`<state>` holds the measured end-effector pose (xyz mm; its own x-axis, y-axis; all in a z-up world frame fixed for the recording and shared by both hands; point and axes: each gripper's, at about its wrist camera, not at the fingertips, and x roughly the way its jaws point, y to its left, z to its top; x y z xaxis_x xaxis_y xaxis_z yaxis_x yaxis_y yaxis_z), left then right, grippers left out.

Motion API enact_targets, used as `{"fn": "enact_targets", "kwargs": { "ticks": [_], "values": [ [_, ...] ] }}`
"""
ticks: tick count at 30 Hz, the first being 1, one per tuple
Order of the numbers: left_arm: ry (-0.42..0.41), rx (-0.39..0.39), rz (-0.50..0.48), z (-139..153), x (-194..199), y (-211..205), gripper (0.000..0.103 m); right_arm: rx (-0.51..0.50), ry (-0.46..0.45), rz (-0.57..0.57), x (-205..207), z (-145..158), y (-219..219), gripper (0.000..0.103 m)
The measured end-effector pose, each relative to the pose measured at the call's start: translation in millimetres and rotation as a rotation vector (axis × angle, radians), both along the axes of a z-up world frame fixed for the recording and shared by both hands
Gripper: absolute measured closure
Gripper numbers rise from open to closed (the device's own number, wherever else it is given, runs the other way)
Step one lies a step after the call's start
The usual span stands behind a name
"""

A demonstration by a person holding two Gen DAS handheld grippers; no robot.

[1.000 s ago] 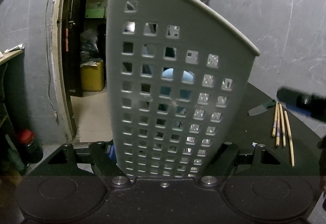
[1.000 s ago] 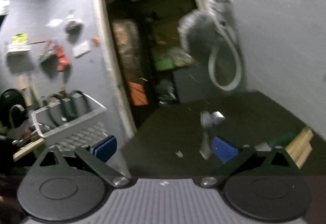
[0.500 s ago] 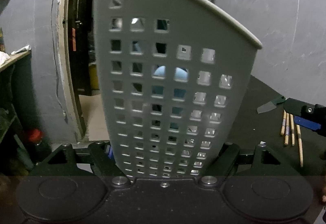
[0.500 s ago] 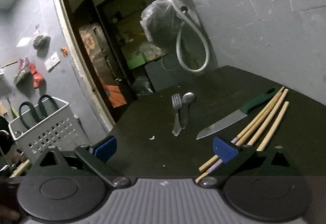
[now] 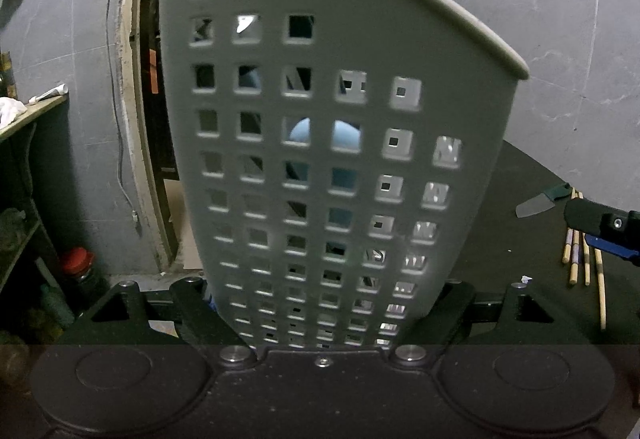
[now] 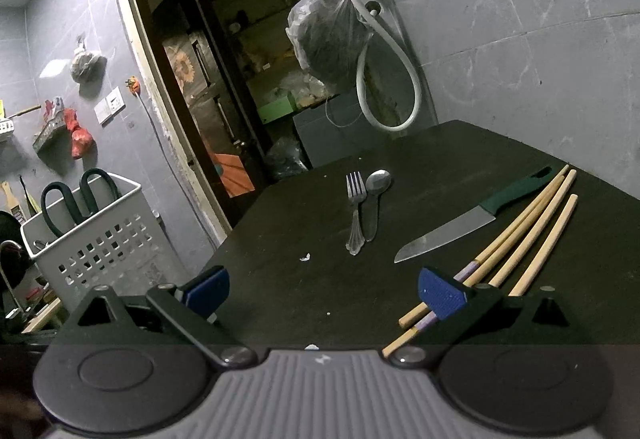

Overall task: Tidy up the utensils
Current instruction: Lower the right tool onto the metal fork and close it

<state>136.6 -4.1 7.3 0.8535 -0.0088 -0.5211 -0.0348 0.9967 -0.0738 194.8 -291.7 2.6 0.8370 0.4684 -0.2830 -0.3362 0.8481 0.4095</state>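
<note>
Caddy [image 6: 100, 239] holds scissors [image 6: 76, 195], perhaps more.

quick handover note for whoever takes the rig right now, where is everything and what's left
Left tongs: the grey slotted basket sits between them. The jaws have just been opening, and the pads are hidden, so the grip is uncertain.
Right tongs: open, empty, low over the black table, with the near chopstick ends beside them.
Done: black-handled scissors stand in the basket.
Left, all loose on the table: fork and spoon side by side, green-handled knife, four chopsticks.
</note>
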Motion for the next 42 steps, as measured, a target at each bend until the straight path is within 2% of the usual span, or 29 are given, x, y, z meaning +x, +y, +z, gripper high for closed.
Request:
{"fn": "enact_targets", "kwargs": {
  "ticks": [10,15,20,23,29,34,38,42],
  "values": [
    [-0.012,-0.004,-0.011,0,-6,2,0.02,0.003,0.046,-0.01,5,-1,1,0.0],
    [-0.018,-0.02,-0.017,-2,-7,9,0.019,0.007,0.023,-0.008,1,-1,2,0.0],
    [-0.021,-0.034,-0.021,-4,-7,14,0.018,-0.016,-0.003,0.061,2,2,5,0.0],
    [-0.023,-0.042,-0.025,-4,-6,16,0.018,-0.051,0.048,0.096,13,7,9,0.0],
    [-0.025,-0.049,-0.029,-6,-5,20,0.018,-0.156,0.167,0.051,66,29,20,0.0],
    [-0.026,-0.045,-0.03,-7,-5,19,0.018,-0.247,0.216,0.118,130,45,34,0.0],
    [-0.026,-0.043,-0.032,-6,-5,19,0.018,-0.253,0.222,0.202,184,50,52,0.0],
    [-0.027,-0.045,-0.034,-6,-6,19,0.017,-0.219,0.198,0.269,228,49,67,0.0]
  ]
}}
